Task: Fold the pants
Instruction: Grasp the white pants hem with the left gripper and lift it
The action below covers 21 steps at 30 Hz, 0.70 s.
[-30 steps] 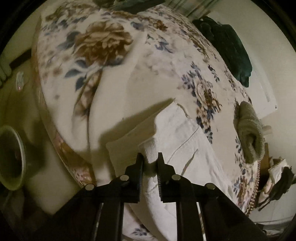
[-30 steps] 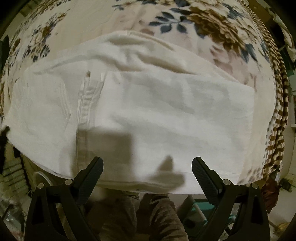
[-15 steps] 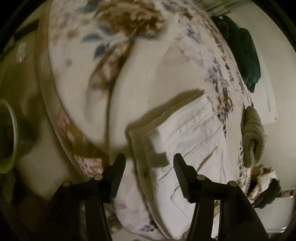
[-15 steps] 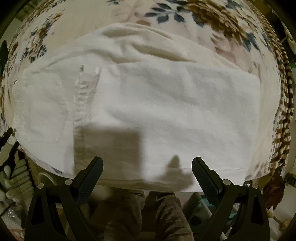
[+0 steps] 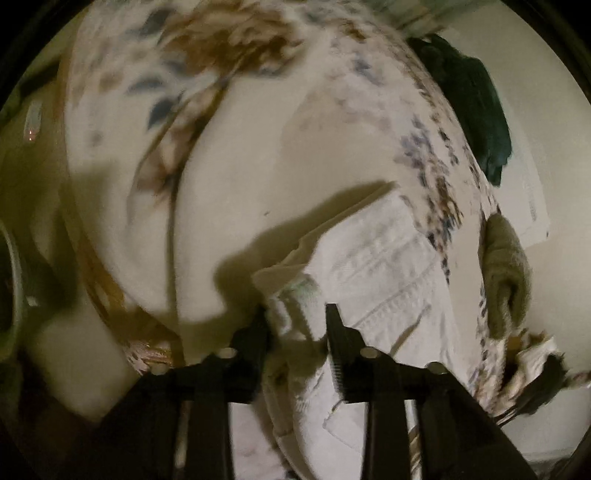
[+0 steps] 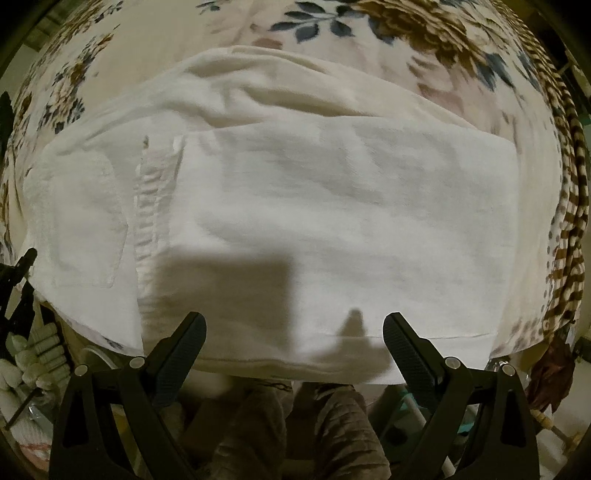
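White pants (image 6: 314,221) lie folded into a wide rectangle on a floral bedspread (image 6: 388,29), near its front edge. My right gripper (image 6: 293,332) is open and empty, just above the pants' near hem. In the left wrist view the pants (image 5: 388,266) run away to the right. My left gripper (image 5: 297,317) is partly closed around the near corner of the pants, with the cloth between its fingers. The view is blurred.
A dark green garment (image 5: 476,110) lies at the far edge of the bed. An olive rolled cloth (image 5: 506,273) sits at the right edge. A striped brown fringe (image 6: 569,221) hangs off the bed's side. A person's legs (image 6: 295,435) stand below the right gripper.
My left gripper let go of the pants corner, opened wide, then came back and narrowed around the corner again. The right gripper stayed open and shifted only slightly.
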### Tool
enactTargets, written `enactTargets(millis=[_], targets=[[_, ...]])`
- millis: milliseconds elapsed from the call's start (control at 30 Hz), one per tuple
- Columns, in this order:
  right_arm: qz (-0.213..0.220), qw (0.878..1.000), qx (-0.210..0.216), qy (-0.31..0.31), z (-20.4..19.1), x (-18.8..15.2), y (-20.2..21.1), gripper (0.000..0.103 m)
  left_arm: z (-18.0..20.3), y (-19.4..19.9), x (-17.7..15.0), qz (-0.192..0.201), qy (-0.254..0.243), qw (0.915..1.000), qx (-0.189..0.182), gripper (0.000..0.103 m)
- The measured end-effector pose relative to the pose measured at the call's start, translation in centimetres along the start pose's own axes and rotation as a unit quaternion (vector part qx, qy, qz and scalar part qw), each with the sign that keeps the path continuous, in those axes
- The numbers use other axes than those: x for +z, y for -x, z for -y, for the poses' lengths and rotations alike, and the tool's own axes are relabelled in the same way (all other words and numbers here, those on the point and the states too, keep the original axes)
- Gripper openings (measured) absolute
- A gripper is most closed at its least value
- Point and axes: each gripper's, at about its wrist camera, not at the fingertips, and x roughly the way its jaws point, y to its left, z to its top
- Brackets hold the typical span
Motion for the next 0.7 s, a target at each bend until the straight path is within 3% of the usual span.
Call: enactTargets(millis=[100, 167, 200, 233, 400, 567, 700], targets=[[-0.003, 1.000, 0.004, -0.001, 0.1, 0.0, -0.2, 0.098, -1.4, -2.0, 0.9, -0.008, 0.040, 0.9976, -0.056, 0.042], [-0.001, 1.000, -0.001, -0.001, 0.3, 0.0, -0.2, 0.098, -0.5, -2.3, 1.1, -0.004, 0.021, 0.9990, -0.040, 0.041], [0.001, 1.000, -0.004, -0.002, 0.3, 0.0, -0.3, 0.098, 0.3, -2.1, 1.0, 0.006, 0.005, 0.9995, -0.032, 0.035], [0.004, 1.000, -0.005, -0.006, 0.5, 0.1, -0.3, 0.098, 1.4, -1.7, 0.8, 0.013, -0.019, 0.9996, -0.019, 0.022], [0.020, 0.999, -0.009, -0.030, 1.9, 0.1, -0.1, 0.098, 6.8, 3.0, -0.9, 0.066, -0.095, 0.9930, -0.022, 0.017], [0.036, 0.998, -0.006, -0.055, 4.4, 0.0, 1.1, 0.098, 15.7, 9.1, -5.8, 0.090, -0.211, 0.9720, -0.052, 0.017], [0.053, 0.995, 0.000, -0.087, 8.2, -0.8, 2.7, 0.098, 22.6, 11.2, -12.4, 0.067, -0.301, 0.9475, -0.085, 0.017]])
